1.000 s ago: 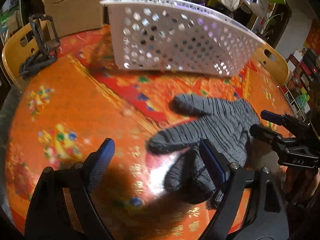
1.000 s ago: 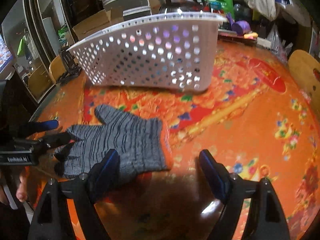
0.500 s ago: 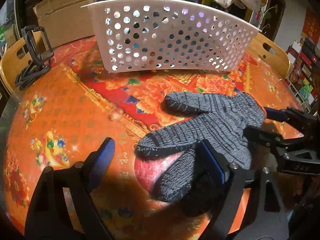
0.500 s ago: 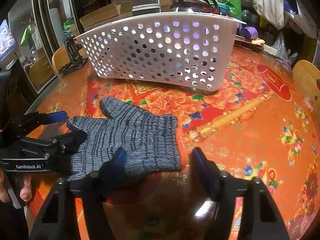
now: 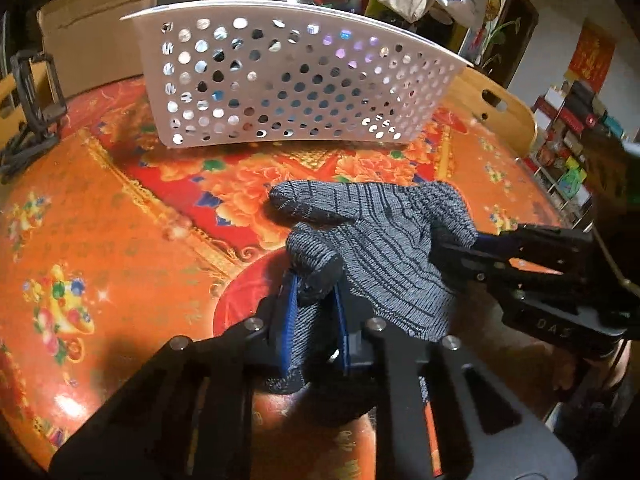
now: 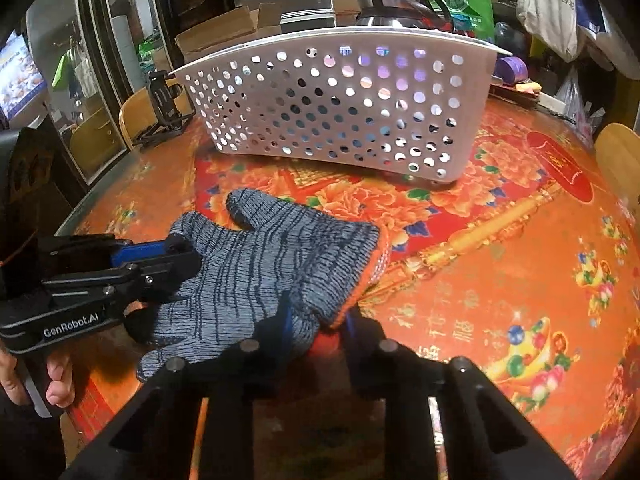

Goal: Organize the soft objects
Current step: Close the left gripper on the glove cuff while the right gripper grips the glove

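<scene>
Beyond your jaws, an orange floral tablecloth (image 5: 100,240) fills a cluttered room. One grey glove (image 5: 384,248), one white basket (image 5: 296,80). Your left gripper (image 5: 316,312) clenches a glove finger; your right gripper (image 6: 316,320) is closing on its cuff.

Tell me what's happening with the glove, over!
Left gripper shut on grey knit glove's fingers. Right gripper closing on its orange cuff. Glove bunched on the table. White perforated basket beyond, path clear.

You get warm overhead light, glare on the glossy tablecloth (image 5: 120,240), fisheye-bent dark corners, slightly soft detail.
</scene>
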